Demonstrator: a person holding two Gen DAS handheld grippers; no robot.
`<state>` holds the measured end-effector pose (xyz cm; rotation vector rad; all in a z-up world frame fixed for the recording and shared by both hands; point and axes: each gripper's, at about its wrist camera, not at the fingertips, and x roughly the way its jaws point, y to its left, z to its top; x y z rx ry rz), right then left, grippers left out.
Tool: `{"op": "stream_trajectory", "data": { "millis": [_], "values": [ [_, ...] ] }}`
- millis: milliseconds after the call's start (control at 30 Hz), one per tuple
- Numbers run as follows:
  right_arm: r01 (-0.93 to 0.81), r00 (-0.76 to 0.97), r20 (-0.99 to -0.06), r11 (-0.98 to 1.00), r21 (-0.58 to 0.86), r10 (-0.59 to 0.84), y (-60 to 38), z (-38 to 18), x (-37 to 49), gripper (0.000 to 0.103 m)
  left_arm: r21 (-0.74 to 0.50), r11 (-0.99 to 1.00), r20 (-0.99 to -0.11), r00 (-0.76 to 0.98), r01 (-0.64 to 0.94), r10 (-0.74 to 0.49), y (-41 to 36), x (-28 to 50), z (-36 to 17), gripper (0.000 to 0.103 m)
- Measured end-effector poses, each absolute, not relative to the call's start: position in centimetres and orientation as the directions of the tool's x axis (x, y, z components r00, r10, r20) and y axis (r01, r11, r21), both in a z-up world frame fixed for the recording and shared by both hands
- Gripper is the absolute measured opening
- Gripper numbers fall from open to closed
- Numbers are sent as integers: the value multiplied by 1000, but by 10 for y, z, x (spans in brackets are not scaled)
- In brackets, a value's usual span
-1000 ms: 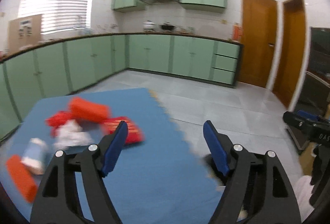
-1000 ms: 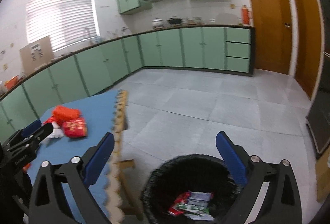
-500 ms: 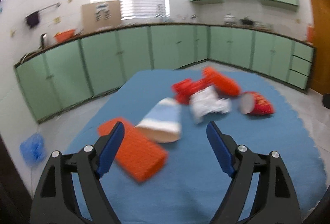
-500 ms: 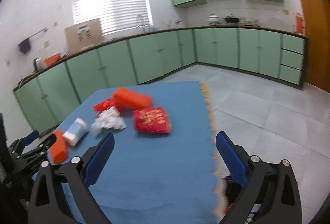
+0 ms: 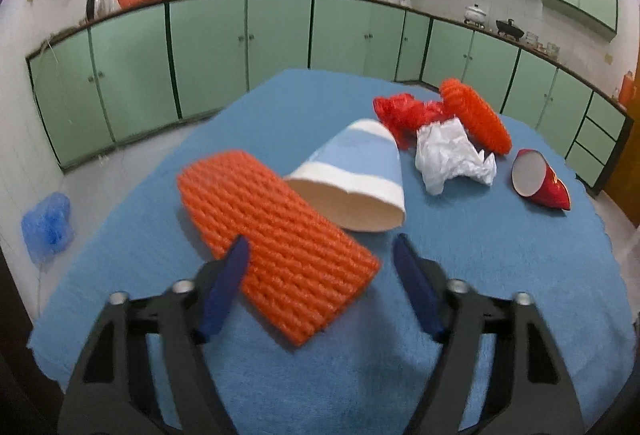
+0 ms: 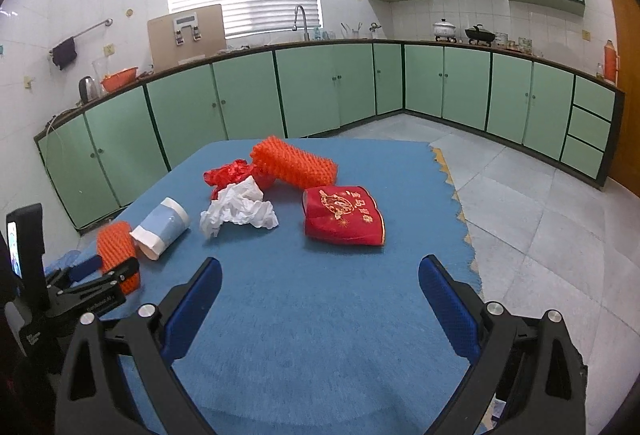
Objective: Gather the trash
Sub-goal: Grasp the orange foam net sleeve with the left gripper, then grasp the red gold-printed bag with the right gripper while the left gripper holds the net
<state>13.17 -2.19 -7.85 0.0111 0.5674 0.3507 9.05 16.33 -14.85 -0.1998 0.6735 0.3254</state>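
Note:
Trash lies on a blue mat (image 5: 480, 275) (image 6: 320, 315). An orange foam net sleeve (image 5: 276, 239) (image 6: 118, 249) lies nearest my open left gripper (image 5: 320, 263), its near end between the fingers. Behind it lie a blue-and-white paper cup (image 5: 356, 179) (image 6: 160, 229) on its side, crumpled white tissue (image 5: 452, 155) (image 6: 240, 211), red crumpled plastic (image 5: 404, 113) (image 6: 228, 173), a second orange net sleeve (image 5: 476, 115) (image 6: 294, 163) and a flattened red paper cup (image 5: 538, 181) (image 6: 344, 217). My right gripper (image 6: 320, 283) is open and empty above the mat's near part. The left gripper (image 6: 102, 269) shows at the right wrist view's left edge.
Green cabinets (image 6: 320, 87) line the walls behind the mat. A blue plastic bag (image 5: 48, 223) lies on the floor at the left. Grey floor tiles (image 6: 540, 215) lie right of the mat's edge.
Both grippers swung left from the black trash bin and floor toward the mat. My left gripper moved closer to the orange net sleeve, whose near end now lies between its fingers.

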Motion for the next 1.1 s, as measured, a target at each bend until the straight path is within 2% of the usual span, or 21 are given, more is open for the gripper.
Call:
{"op": "stream_trajectory", "data": {
  "millis": [133, 167, 200, 267, 533, 833, 1100],
  "values": [
    [-314, 790, -523, 944, 101, 319, -20, -79, 139, 97, -92, 933, -648, 732, -349, 210, 165, 89, -154, 34],
    [-310, 792, -523, 945, 101, 315, -20, -79, 141, 97, -88, 934, -646, 733, -347, 211, 164, 90, -155, 22],
    [-305, 793, -523, 947, 103, 312, -19, -79, 145, 97, -84, 933, -644, 733, -349, 216, 164, 89, -154, 14],
    [-300, 794, -525, 949, 103, 308, -20, -80, 151, 97, -100, 930, -643, 736, -354, 211, 167, 88, -155, 10],
    [-279, 785, -546, 954, 113, 294, -23, -85, 172, 97, -107, 914, -563, 781, -390, 268, 177, 73, -129, 7],
    [-271, 792, -541, 957, 103, 283, -23, -84, 179, 97, -123, 946, -444, 870, -299, 217, 150, 91, -85, 7],
    [-255, 779, -566, 961, 110, 272, -23, -87, 204, 97, -124, 971, -448, 885, -204, 128, 118, 133, -91, 7]
  ]
}}
